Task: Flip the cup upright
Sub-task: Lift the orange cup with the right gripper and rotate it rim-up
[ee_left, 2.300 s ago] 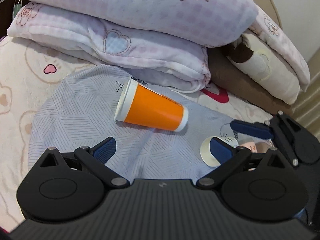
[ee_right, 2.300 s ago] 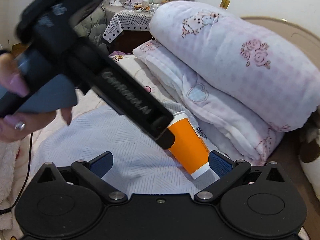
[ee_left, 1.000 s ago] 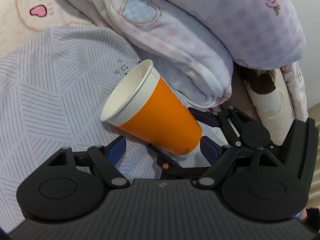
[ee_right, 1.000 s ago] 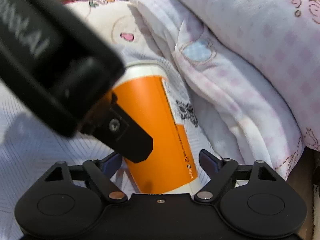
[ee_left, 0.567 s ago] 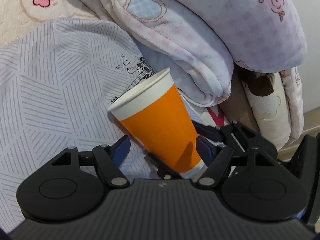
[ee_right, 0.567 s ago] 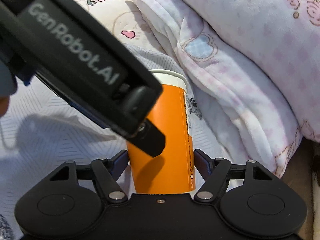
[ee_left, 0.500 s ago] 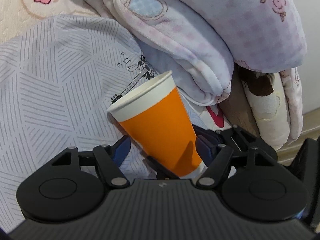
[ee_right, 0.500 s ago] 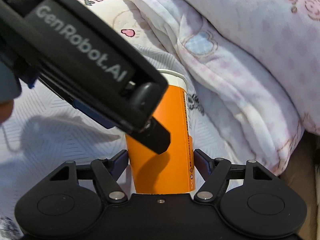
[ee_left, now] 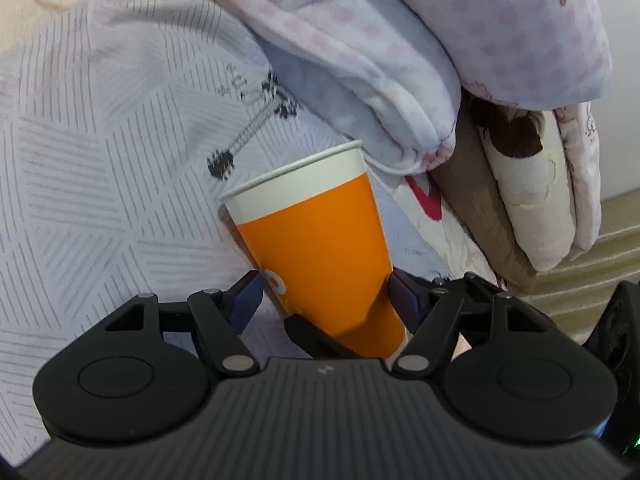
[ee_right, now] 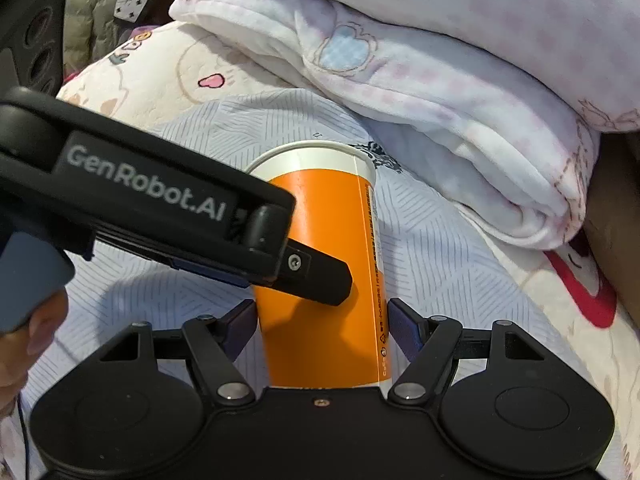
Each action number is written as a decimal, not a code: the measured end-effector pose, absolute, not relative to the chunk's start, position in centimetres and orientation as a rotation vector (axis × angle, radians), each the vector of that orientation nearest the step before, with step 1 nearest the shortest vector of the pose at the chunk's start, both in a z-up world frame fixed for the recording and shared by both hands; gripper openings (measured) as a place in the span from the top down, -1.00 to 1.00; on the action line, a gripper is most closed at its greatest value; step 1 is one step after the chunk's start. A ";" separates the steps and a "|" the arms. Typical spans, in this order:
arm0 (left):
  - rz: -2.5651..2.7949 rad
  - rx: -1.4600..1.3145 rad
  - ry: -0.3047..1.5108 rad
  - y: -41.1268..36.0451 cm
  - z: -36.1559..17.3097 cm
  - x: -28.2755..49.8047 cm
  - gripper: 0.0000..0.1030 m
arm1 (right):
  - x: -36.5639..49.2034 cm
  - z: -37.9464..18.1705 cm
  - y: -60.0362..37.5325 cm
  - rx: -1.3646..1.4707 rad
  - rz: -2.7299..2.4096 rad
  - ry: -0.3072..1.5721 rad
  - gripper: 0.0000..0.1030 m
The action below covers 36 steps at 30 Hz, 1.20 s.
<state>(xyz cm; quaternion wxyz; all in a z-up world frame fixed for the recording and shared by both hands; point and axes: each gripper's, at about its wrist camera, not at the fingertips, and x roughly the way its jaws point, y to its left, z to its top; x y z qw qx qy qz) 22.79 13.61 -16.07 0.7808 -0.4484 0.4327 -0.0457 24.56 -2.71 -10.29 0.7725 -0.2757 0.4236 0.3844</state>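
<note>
An orange paper cup (ee_left: 320, 248) with a white rim stands mouth up, slightly tilted, on a grey-striped cloth (ee_left: 100, 168). My left gripper (ee_left: 324, 292) is shut on the cup's lower body, blue pads touching both sides. In the right wrist view the cup (ee_right: 332, 248) fills the centre. My right gripper (ee_right: 322, 320) is shut on its lower part too, a pad pressed on each side. The left gripper's body (ee_right: 160, 204) crosses in front of the cup from the left. The cup's base is hidden behind the gripper bodies.
Folded pink and white quilts (ee_left: 400, 40) are stacked close behind the cup. A brown and cream cushion (ee_left: 516, 184) lies to the right. The cloth rests on a cream cartoon-print bedsheet (ee_right: 160, 76). A hand (ee_right: 28, 340) holds the left gripper at the left edge.
The cup went from lying on its side to standing mouth up between both grippers. Both grippers closed onto its lower body. Both views drew closer to the cup.
</note>
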 end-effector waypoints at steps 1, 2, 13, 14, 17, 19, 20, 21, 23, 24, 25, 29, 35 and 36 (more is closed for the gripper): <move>-0.100 -0.988 0.944 13.7 -16.3 22.7 -0.31 | 24.2 -10.3 -2.6 -0.618 0.826 0.910 -0.46; -0.104 -1.007 0.945 13.8 -16.4 22.6 -0.30 | 24.5 -10.9 -2.6 -0.624 0.821 0.915 -0.46; -0.185 -0.959 0.997 13.5 -14.8 20.6 -0.27 | 23.0 -10.2 -3.8 -0.576 0.752 0.967 -0.46; -0.194 -0.940 0.998 13.2 -14.4 20.3 -0.27 | 22.7 -10.0 -4.0 -0.566 0.750 0.969 -0.46; -0.211 -0.899 1.017 12.4 -13.7 19.2 -0.26 | 21.7 -9.7 -4.8 -0.555 0.743 0.966 -0.45; -0.222 -0.880 1.041 11.7 -13.3 18.5 -0.22 | 21.0 -9.7 -5.6 -0.531 0.735 0.977 -0.45; -0.239 -0.872 1.054 11.3 -13.0 17.9 -0.17 | 20.6 -9.7 -6.1 -0.516 0.729 0.982 -0.45; -0.252 -0.860 1.053 10.9 -12.7 17.5 -0.17 | 20.2 -9.7 -6.6 -0.499 0.716 0.989 -0.45; -0.280 -0.796 1.067 9.9 -11.9 16.7 -0.17 | 19.4 -9.7 -7.6 -0.460 0.697 0.992 -0.45; -0.289 -0.774 1.089 9.3 -11.7 16.4 -0.17 | 18.9 -9.7 -8.2 -0.441 0.697 0.988 -0.45; -0.296 -0.769 1.105 8.7 -11.7 16.2 -0.17 | 18.6 -9.7 -8.9 -0.419 0.697 0.991 -0.45; -0.323 -0.731 1.159 6.5 -11.9 15.3 -0.17 | 17.3 -10.2 -12.0 -0.311 0.666 1.016 -0.45; -0.367 -0.633 1.216 3.4 -12.1 14.6 -0.17 | 16.3 -11.2 -15.7 -0.195 0.648 1.123 -0.44; -0.376 -0.628 1.226 3.0 -12.2 14.5 -0.17 | 16.3 -11.5 -16.4 -0.170 0.652 1.145 -0.44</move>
